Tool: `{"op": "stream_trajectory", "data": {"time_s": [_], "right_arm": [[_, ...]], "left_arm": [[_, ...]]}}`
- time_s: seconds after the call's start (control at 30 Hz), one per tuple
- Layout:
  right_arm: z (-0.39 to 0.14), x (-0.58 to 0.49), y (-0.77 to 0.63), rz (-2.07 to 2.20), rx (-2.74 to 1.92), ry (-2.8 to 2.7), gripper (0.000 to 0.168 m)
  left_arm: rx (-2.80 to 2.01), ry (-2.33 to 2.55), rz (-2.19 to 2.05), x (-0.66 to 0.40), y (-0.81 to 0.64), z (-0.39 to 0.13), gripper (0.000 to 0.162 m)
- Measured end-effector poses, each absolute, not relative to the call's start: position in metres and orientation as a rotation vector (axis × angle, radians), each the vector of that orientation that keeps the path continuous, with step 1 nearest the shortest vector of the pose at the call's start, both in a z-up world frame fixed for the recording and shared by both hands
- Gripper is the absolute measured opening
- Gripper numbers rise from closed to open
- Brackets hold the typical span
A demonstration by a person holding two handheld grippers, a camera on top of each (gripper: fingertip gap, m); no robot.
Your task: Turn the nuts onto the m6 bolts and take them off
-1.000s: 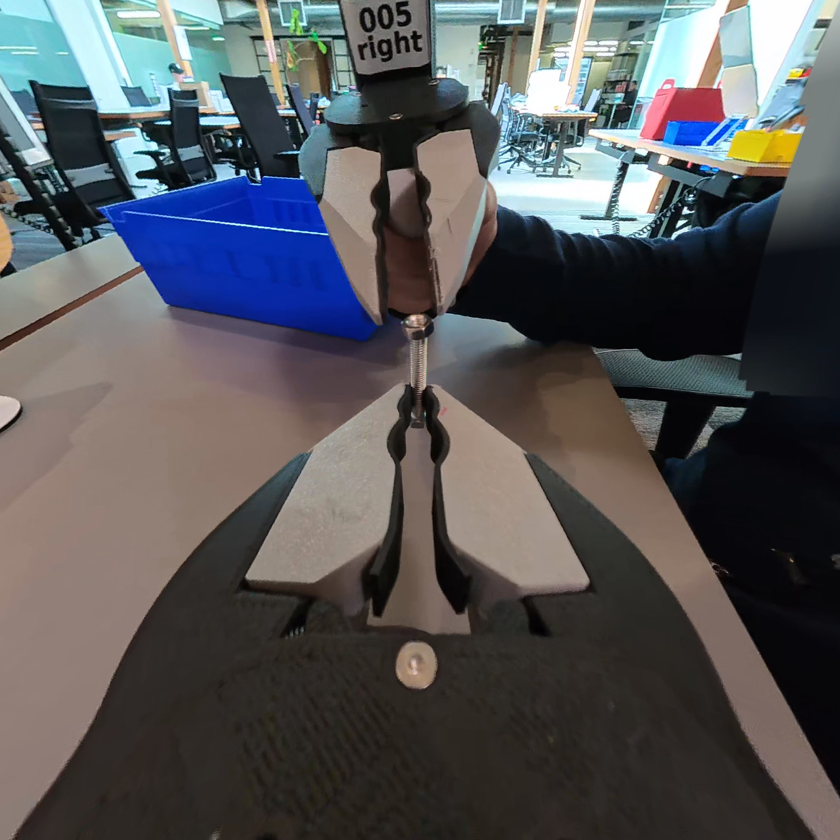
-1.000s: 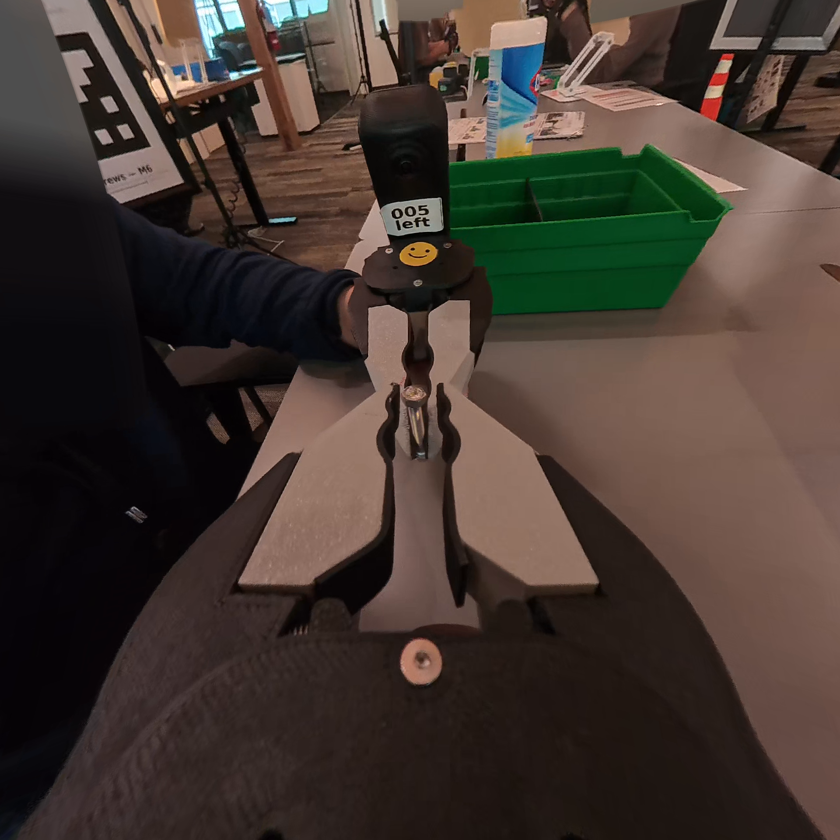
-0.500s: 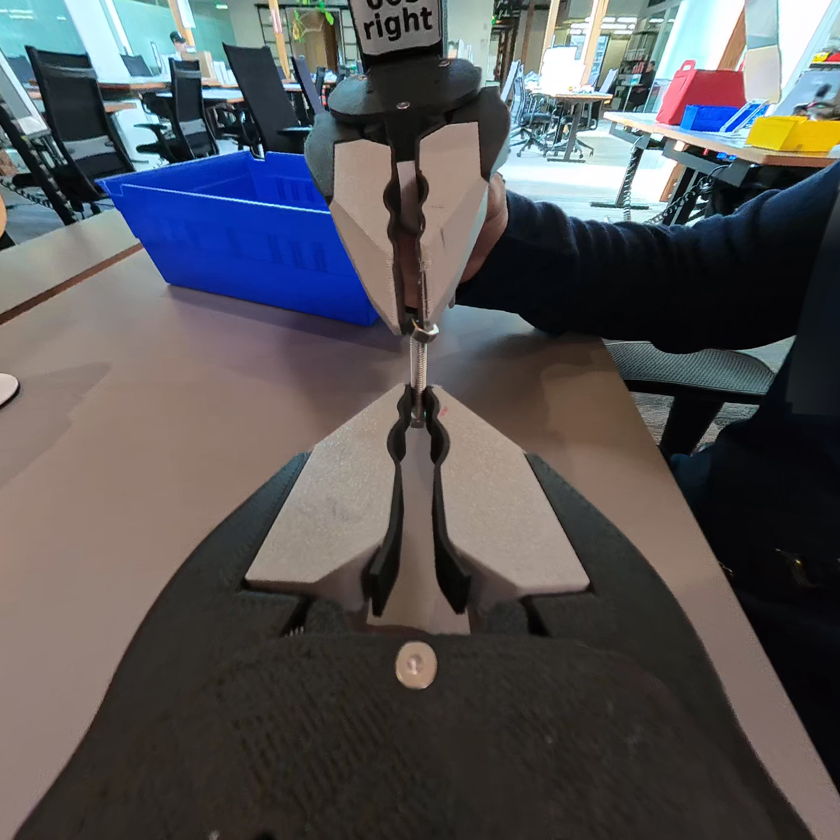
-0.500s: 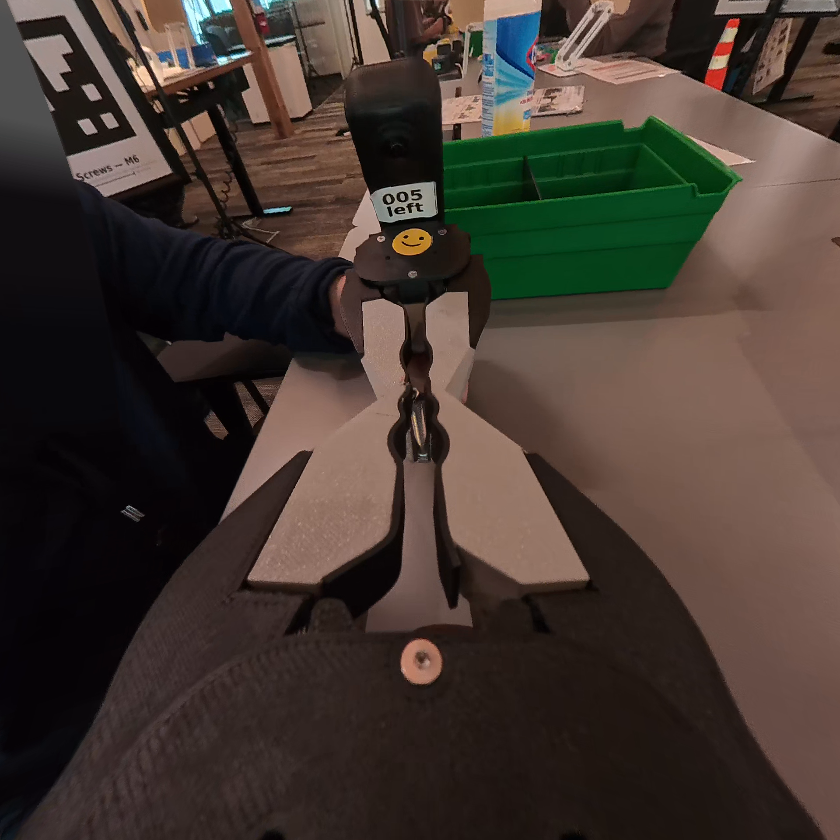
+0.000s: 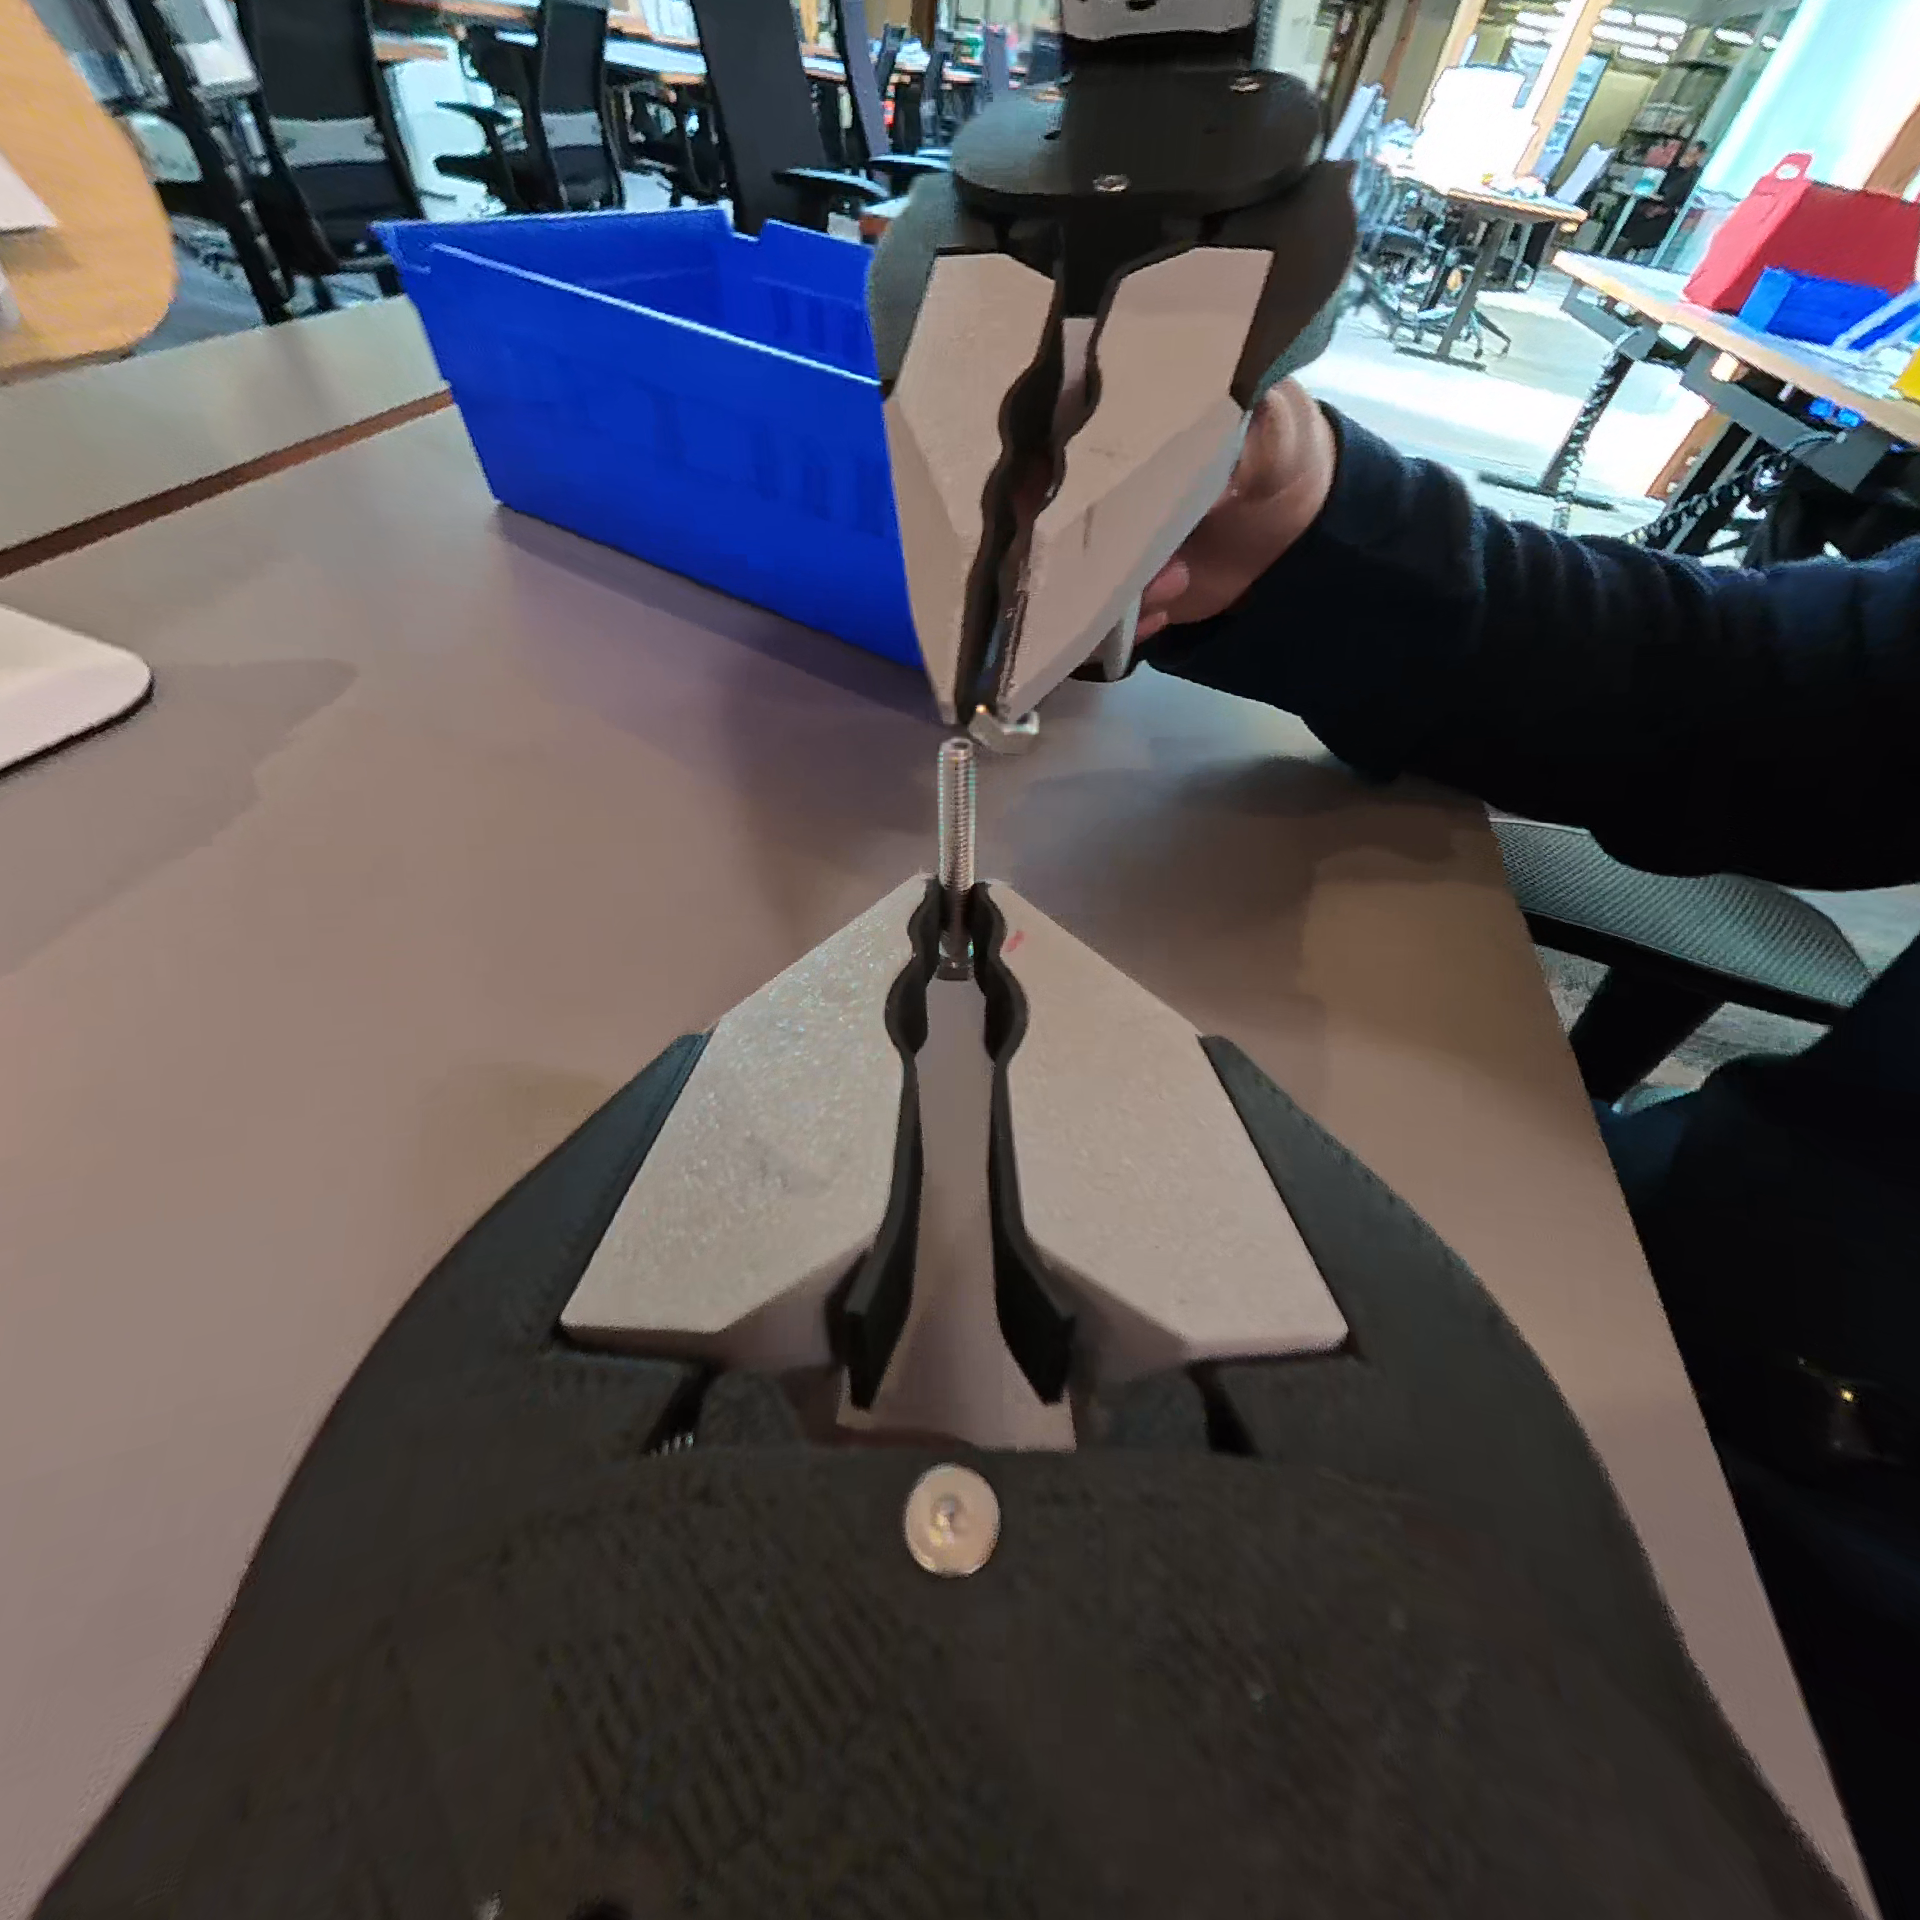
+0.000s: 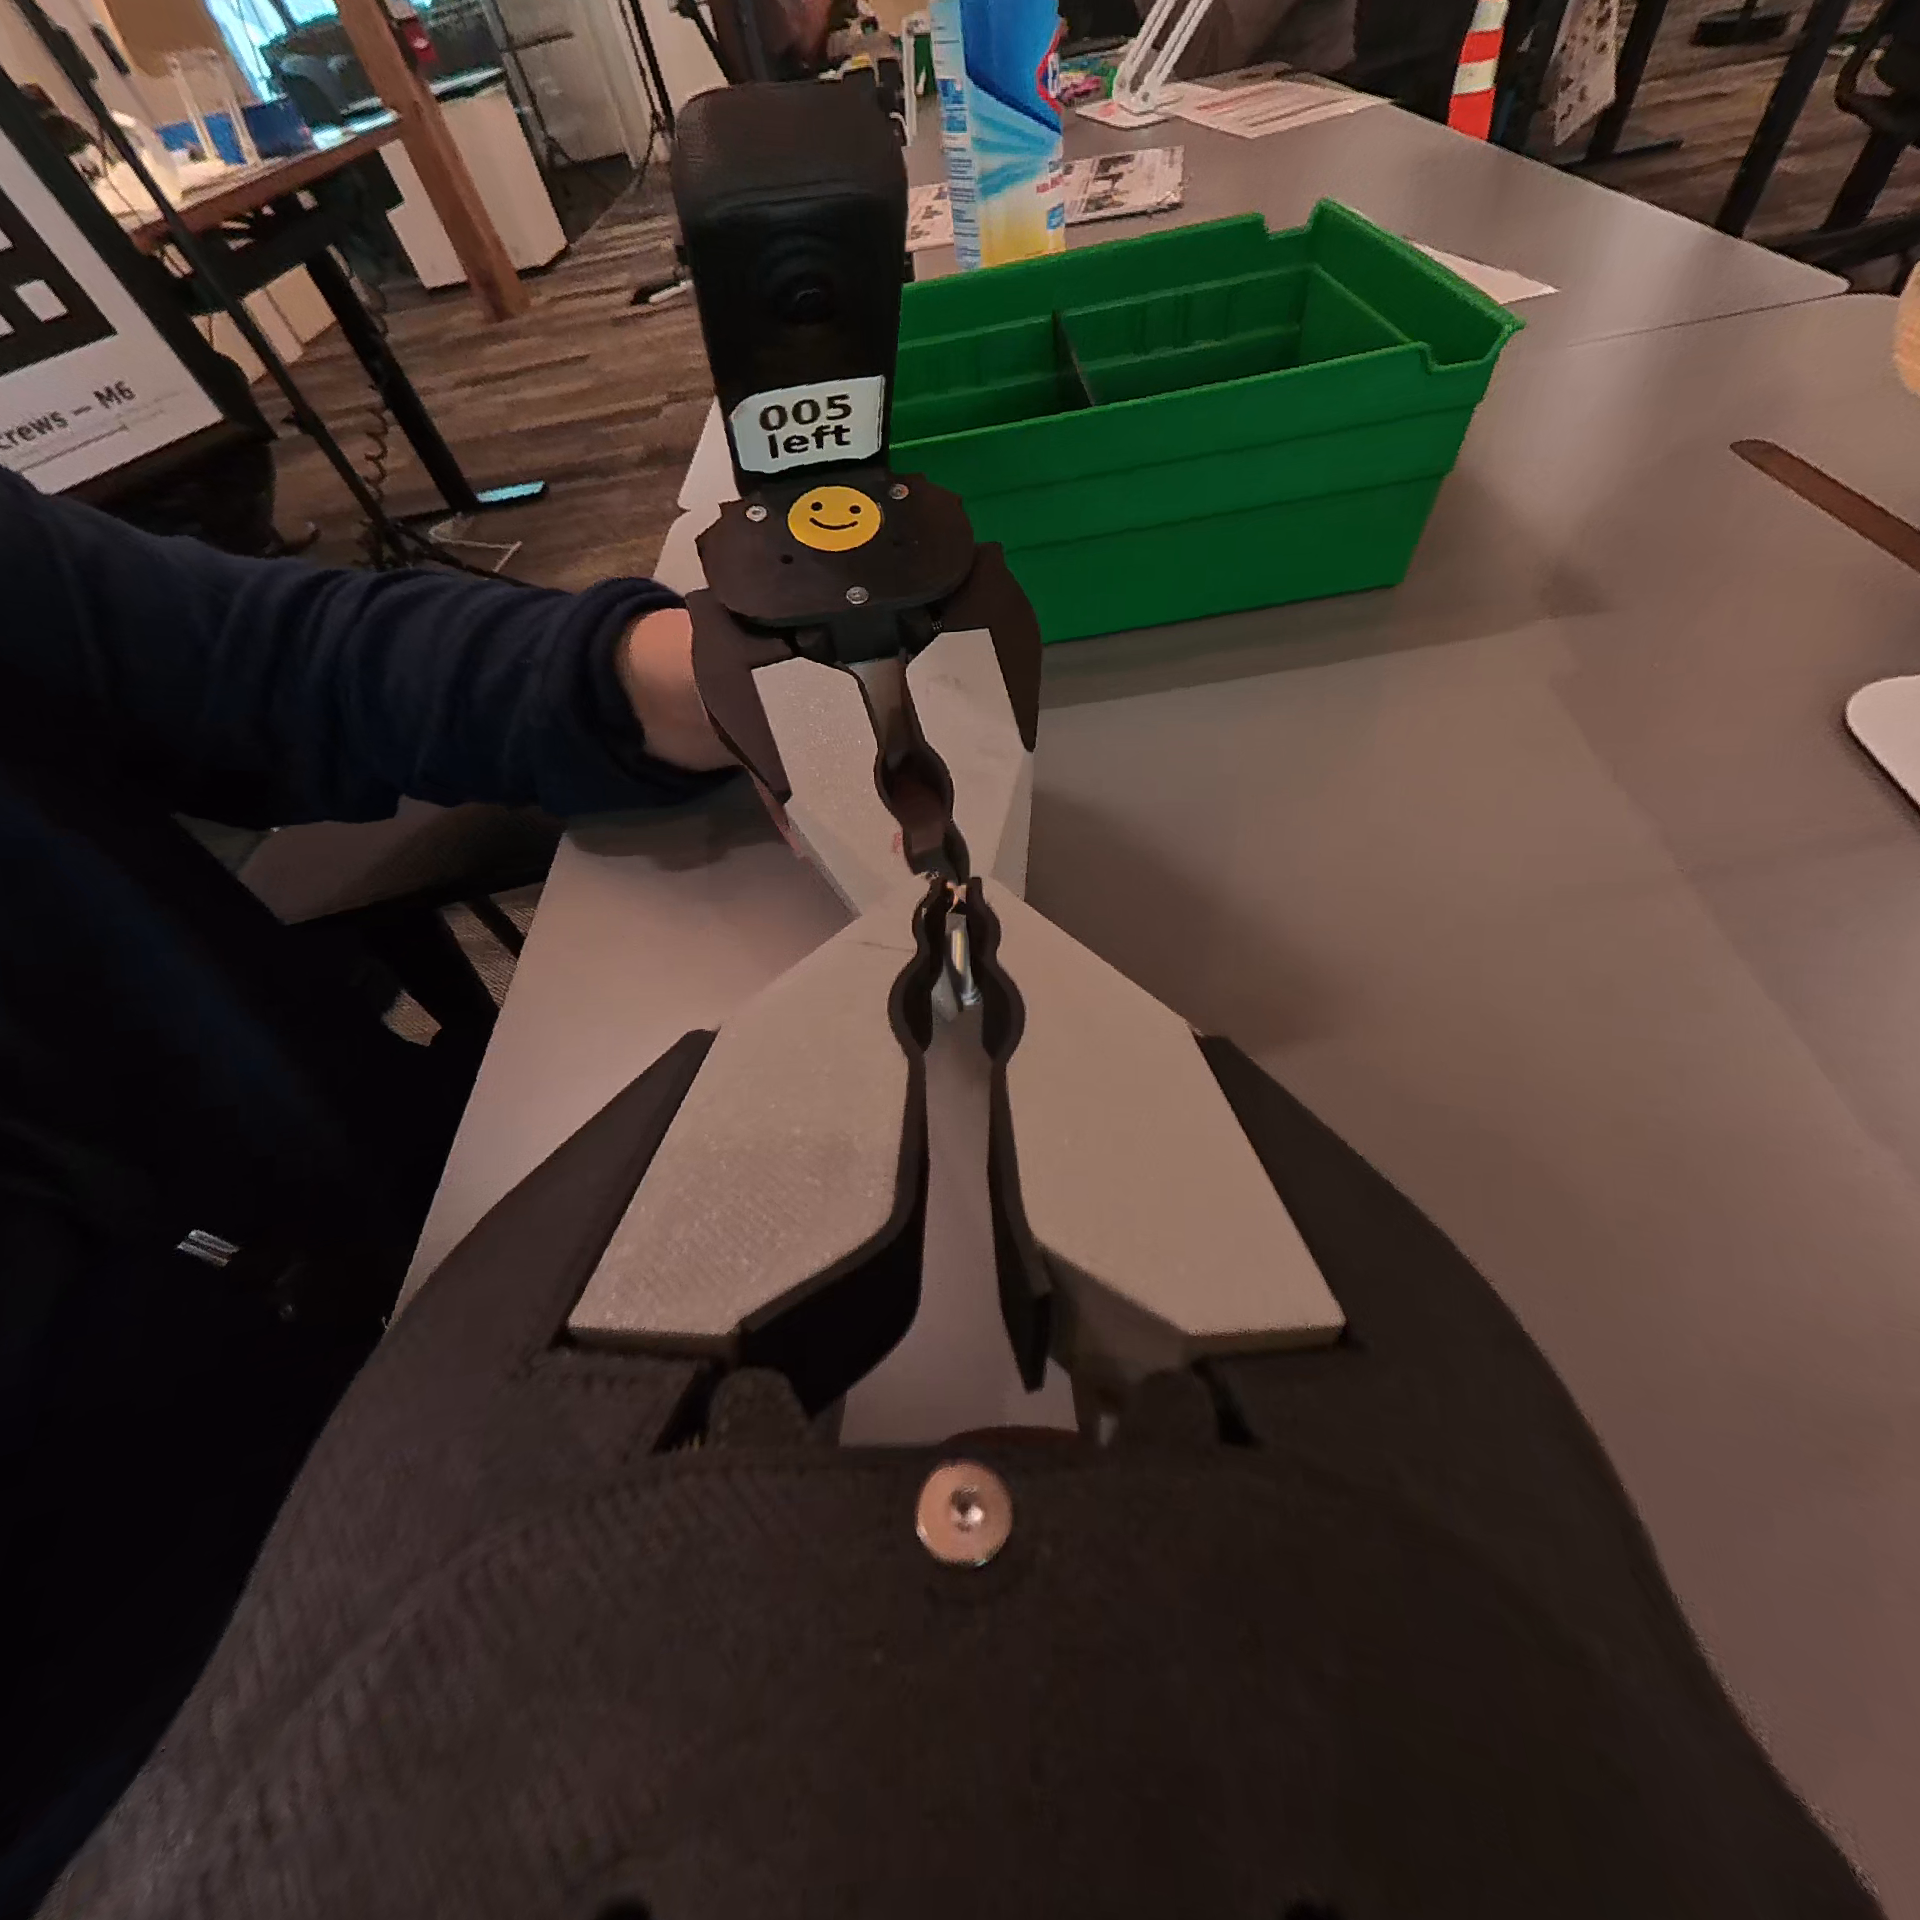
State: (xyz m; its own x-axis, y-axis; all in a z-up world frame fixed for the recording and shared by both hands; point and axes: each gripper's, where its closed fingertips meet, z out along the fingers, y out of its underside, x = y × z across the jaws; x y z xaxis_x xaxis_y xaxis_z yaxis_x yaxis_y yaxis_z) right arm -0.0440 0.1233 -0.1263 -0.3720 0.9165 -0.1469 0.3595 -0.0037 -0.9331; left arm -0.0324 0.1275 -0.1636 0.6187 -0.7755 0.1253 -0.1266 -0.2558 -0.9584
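My left gripper [image 5: 954,906] is shut on the head end of a silver M6 bolt [image 5: 954,810], whose threaded shaft points forward above the grey table [image 5: 416,831]. My right gripper [image 5: 992,709] faces it from the far side, tilted, and is shut on a silver hex nut [image 5: 1006,734]. The nut sits just past the bolt's tip and slightly to its right, with a small gap between them. In the right wrist view the nut [image 6: 958,961] shows between my right gripper's tips [image 6: 954,916], with the left gripper [image 6: 935,862] close behind it.
A blue bin [image 5: 665,416] stands behind the right gripper. A green divided bin [image 6: 1195,499] stands behind the left gripper, with a tall blue canister [image 6: 1003,125] beyond it. A white flat object [image 5: 52,686] lies at the table's left. The person's sleeved arms reach in from the table edge. The tips of both grippers are at nearly the same place. The white flat object [image 5: 52,686] is about equally far from each gripper, around 35 cm.
The nut was on the bolt's end. Now the right gripper has pulled back and tilted, and the nut is off the bolt's tip. The left gripper still holds the bolt.
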Motion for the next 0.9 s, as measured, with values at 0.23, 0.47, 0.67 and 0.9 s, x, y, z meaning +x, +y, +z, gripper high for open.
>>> {"op": "stream_trajectory", "data": {"time_s": [0.23,0.47,0.67,0.9], "right_arm": [[-0.145,-0.047,0.140,1.308,-1.481,-1.724,0.000],[-0.221,-0.047,0.136,1.012,-1.725,-1.956,0.001],[-0.221,-0.046,0.138,0.998,-1.732,-1.953,0.010],[-0.137,-0.056,0.136,1.378,-1.500,-1.656,0.013]], "left_arm": [[-1.803,0.614,-0.670,-0.054,0.141,-0.167,0.004],[-1.780,0.579,-0.661,-0.061,0.145,-0.163,0.003],[-1.776,0.596,-0.668,-0.059,0.143,-0.163,0.004],[-1.769,0.639,-0.692,-0.051,0.139,-0.163,0.004]]}}
